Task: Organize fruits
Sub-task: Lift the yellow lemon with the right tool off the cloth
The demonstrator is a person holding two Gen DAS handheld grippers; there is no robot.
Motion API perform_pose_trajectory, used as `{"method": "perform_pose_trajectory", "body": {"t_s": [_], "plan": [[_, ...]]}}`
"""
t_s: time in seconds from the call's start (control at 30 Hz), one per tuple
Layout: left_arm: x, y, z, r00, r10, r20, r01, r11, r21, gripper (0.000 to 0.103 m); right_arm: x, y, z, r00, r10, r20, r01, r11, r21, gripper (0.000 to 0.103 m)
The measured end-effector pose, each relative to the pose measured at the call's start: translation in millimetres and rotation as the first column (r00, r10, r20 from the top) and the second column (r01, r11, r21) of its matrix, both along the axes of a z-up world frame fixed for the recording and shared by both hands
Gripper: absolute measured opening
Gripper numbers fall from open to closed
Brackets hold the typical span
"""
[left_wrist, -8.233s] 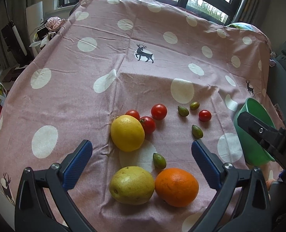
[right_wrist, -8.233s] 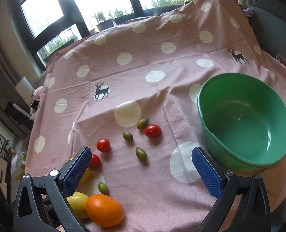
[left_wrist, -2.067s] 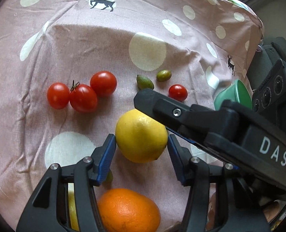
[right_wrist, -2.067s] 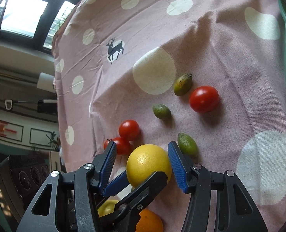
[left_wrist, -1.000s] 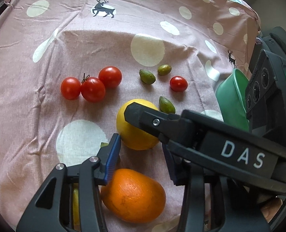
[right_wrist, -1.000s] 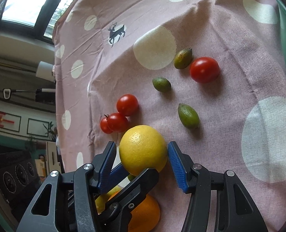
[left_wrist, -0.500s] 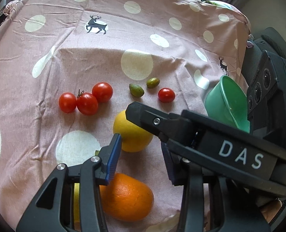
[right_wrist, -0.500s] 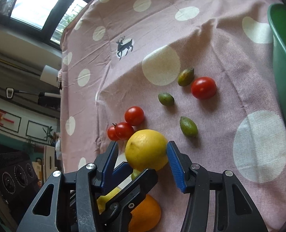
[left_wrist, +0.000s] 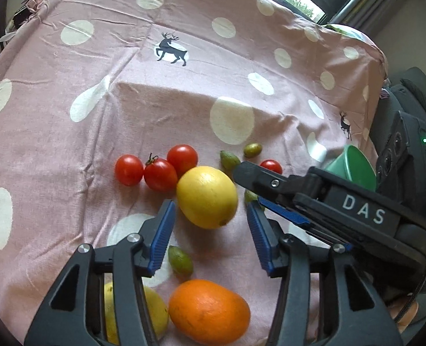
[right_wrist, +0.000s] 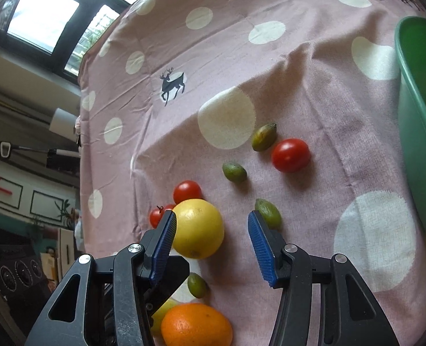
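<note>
Both grippers crowd the big yellow lemon point(left_wrist: 207, 197) lying on the pink dotted tablecloth point(left_wrist: 69, 132) beside three cherry tomatoes point(left_wrist: 159, 174). The left gripper point(left_wrist: 210, 235) is opening, pads clear of the fruit. The right gripper point(right_wrist: 211, 240) stands apart too, one pad just touching it. A green bowl point(right_wrist: 417, 115) sits at the right.

Two close wrist views, both angled down — shared ground: yellow citrus point(left_wrist: 207, 196) point(right_wrist: 197, 228) on spotted cloth point(left_wrist: 69, 150).

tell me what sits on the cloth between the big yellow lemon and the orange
One small green fruit lies between the lemon and the orange; the cloth is otherwise bare there. Both wrist views show it.
</note>
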State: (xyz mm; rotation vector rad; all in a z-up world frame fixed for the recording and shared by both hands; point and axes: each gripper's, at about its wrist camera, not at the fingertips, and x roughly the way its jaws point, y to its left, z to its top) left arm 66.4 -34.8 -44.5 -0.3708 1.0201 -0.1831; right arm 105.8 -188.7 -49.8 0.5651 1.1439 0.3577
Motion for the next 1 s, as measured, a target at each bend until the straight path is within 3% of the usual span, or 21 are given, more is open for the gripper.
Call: {"method": "perform_pose_trajectory", "body": {"t_s": [0.17,0.27,0.6,0.87,1.0], "plan": [[7.7,-2.7,-7.6,0.999,-0.023,-0.039,0.023,1.0,-0.002,0.052,8.7,15.1,-7.2,0.999,0.044,-0.032,-0.044,0.999,-0.005,0.055],[9.7,-6.2,-11.0,0.998,-0.032,-0.05,0.035,0.998,0.054,0.052,9.8,19.8,-14.2,0.996,0.056,-0.062,-0.058,0.998,-0.025,0.055],[4.0,-4.3,-15.3,0.999,-0.04,-0.035,0.042,0.997,0.071,0.053,10.5,23.1,-31.3,0.984,0.126,-0.124,-0.112,0.987,0.115,0.055],[-0.8,-6.3,-12.9,0.999,-0.047,-0.022,0.048,0.996,0.073,0.051,5.3,23.0,-27.7,0.986,0.132,-0.102,-0.121,0.986,0.111,0.055],[-5.9,-10.9,-3.6,0.998,-0.054,0.024,0.052,0.995,0.081,0.051,2.2,19.6,-19.6,0.99,0.123,-0.071,-0.115,0.987,0.112,0.055]]}}
